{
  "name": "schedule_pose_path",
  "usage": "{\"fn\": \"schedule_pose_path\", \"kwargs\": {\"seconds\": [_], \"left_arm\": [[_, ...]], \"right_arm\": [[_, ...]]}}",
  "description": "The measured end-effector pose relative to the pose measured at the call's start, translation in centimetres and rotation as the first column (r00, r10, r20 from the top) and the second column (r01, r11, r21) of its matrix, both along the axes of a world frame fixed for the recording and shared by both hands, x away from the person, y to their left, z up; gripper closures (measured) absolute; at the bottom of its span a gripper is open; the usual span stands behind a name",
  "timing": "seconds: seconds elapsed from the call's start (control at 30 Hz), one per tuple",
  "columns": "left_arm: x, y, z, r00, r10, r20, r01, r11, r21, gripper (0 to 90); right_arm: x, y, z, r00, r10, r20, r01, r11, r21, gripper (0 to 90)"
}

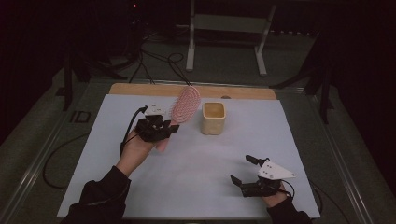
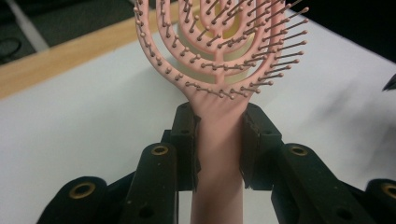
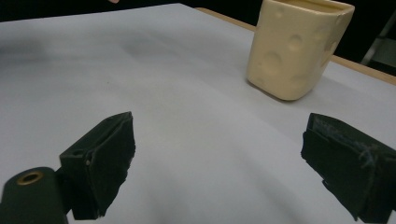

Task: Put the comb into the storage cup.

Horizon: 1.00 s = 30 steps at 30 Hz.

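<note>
A pink hairbrush (image 1: 184, 105) with an oval vented head is lifted off the table at the left centre, its head tilted up toward the far right. My left gripper (image 1: 164, 134) is shut on its handle; in the left gripper view both black pads press the pink hairbrush (image 2: 218, 140) just below the bristled head. A cream cup (image 1: 214, 117) with cheese-like dimples stands upright just right of the brush head. My right gripper (image 1: 243, 169) rests low near the front right of the table, jaws wide apart with nothing between them. The cream cup (image 3: 296, 46) stands beyond them.
A pale sheet (image 1: 196, 168) covers the table, with a wooden edge (image 1: 140, 88) bare along the far side. Cables and a white metal frame (image 1: 226, 28) lie on the dark floor behind the table.
</note>
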<state>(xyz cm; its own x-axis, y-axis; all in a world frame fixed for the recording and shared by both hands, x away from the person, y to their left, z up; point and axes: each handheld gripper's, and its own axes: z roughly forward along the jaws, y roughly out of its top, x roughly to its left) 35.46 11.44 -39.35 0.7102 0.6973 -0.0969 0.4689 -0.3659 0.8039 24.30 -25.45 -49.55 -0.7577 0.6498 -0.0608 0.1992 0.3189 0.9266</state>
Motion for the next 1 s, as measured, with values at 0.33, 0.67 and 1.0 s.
{"fn": "schedule_pose_path", "kwargs": {"seconds": [0.33,0.67,1.0], "left_arm": [[0.8,-2.0,0.8,0.9977,-0.044,0.052,0.045,0.9990,-0.003,70.1],[2.3,-3.5,1.7,0.9930,-0.072,0.093,0.076,0.9964,-0.039,70.0],[4.2,-4.9,2.7,0.9898,-0.073,0.122,0.086,0.9911,-0.102,70.0]], "right_arm": [[0.0,0.0,0.0,1.0000,-0.002,-0.002,0.002,1.0000,0.001,9.4],[-0.1,-0.2,0.2,1.0000,0.003,0.002,-0.003,0.9999,0.012,9.4],[-0.1,-0.3,0.2,1.0000,-0.003,0.001,0.003,0.9998,0.017,9.4]]}}
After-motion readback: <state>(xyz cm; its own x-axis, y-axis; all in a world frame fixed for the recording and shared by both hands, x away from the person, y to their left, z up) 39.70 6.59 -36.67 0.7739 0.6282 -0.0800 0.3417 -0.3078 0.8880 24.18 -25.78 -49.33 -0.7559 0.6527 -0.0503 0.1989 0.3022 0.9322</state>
